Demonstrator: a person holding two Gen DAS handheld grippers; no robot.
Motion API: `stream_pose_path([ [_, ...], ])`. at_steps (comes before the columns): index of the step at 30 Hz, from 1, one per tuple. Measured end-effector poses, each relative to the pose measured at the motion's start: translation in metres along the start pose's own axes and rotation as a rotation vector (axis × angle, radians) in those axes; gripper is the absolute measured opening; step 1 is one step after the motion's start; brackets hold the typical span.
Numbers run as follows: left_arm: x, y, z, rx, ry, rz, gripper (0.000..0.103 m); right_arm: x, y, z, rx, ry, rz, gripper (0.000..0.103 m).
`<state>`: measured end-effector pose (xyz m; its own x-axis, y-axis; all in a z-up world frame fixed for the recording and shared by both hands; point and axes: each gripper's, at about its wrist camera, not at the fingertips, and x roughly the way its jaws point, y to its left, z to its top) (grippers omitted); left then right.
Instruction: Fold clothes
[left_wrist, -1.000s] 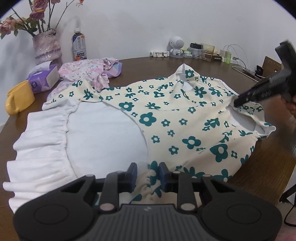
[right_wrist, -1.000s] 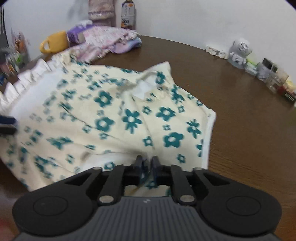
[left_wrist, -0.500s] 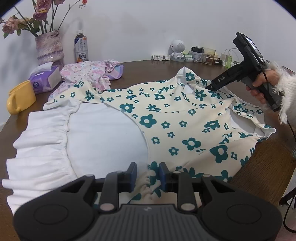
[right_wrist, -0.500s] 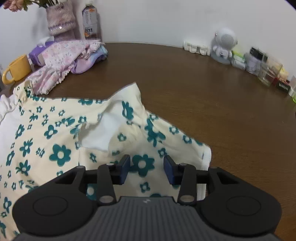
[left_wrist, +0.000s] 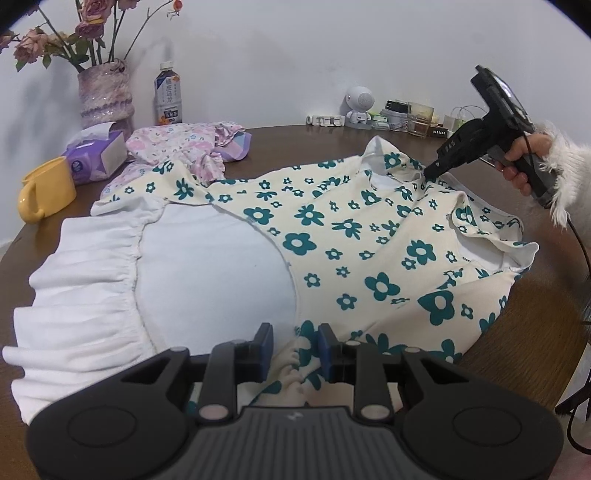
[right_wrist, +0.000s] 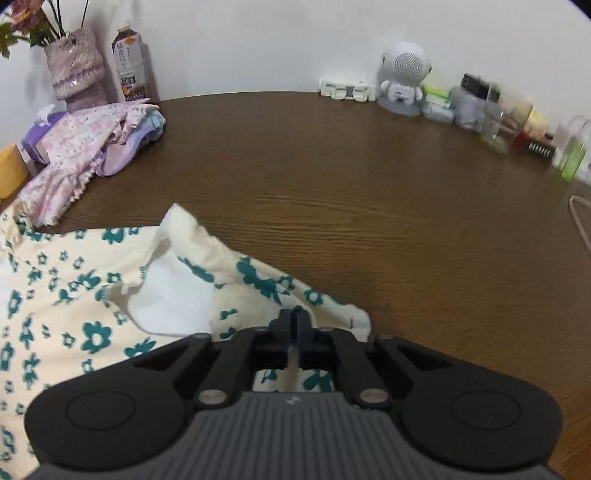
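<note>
White wall behind, and under everything a round brown wooden table (right_wrist: 369, 206) that I'm working over from both wrist views. Spread across it lies the cream dress (left_wrist: 369, 236) with teal flowers, its white ruffled skirt part (left_wrist: 85, 295) fanned out toward the left edge of the left wrist view. My left gripper (left_wrist: 295, 349) sits at the near hem of the dress with a bunched fold of the flowered cloth between its blue pads; the jaws are only partly apart and pinching that fold. My right gripper (right_wrist: 295, 325) is over the far shoulder of the dress, near the neckline, and its jaws are closing, almost pressed together, with a thin edge of the fabric caught between the tips. From the left wrist view I can see that gripper's black body tipped down onto the cloth, held by a hand (left_wrist: 517, 162) in a fluffy white sleeve (left_wrist: 569, 177). At the back left stand a purple vase (left_wrist: 105, 94) with dried roses, a drink bottle (left_wrist: 168, 96), a tissue pack (left_wrist: 96, 155) and a yellow mug (left_wrist: 48, 188), with a heap of pink floral clothes (left_wrist: 181, 144) beside them. A small white robot figure (right_wrist: 402, 77) and some jars line the far right rim.
</note>
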<state>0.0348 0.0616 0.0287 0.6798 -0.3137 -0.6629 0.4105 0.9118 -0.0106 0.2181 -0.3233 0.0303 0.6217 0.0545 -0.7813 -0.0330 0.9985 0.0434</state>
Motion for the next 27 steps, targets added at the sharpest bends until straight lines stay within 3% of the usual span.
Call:
stream_pose_path([
  [2,0.0,0.0,0.0,0.0,0.0,0.002,0.024,-0.006,0.001,-0.001,-0.004,-0.04,0.005,0.028],
  [4,0.0,0.0,0.0,0.0,0.0,0.003,0.024,-0.005,0.003,-0.001,-0.028,-0.059,-0.017,0.037],
  [6,0.0,-0.001,-0.001,-0.001,-0.001,0.003,0.024,0.003,0.004,0.0,-0.04,-0.051,-0.042,0.035],
  [8,0.0,-0.001,-0.001,-0.002,-0.002,0.003,0.024,0.012,0.003,0.0,-0.038,-0.036,-0.064,0.005],
  [12,0.0,-0.001,-0.001,-0.004,-0.003,0.006,0.024,0.005,-0.008,-0.001,0.051,-0.026,-0.024,0.009],
  [16,0.0,-0.001,-0.001,-0.006,-0.003,0.008,0.024,-0.034,-0.005,-0.019,0.069,-0.05,0.065,0.037],
  [20,-0.001,-0.002,-0.002,-0.017,-0.009,0.015,0.024,-0.059,0.008,-0.06,0.021,-0.003,0.03,0.038],
  [25,-0.001,-0.003,-0.002,-0.031,-0.012,0.021,0.025,-0.057,0.013,-0.093,0.025,0.004,-0.021,0.037],
  [27,-0.002,-0.003,-0.002,-0.033,-0.01,0.024,0.025,-0.056,0.018,-0.096,-0.005,-0.018,-0.025,0.026],
])
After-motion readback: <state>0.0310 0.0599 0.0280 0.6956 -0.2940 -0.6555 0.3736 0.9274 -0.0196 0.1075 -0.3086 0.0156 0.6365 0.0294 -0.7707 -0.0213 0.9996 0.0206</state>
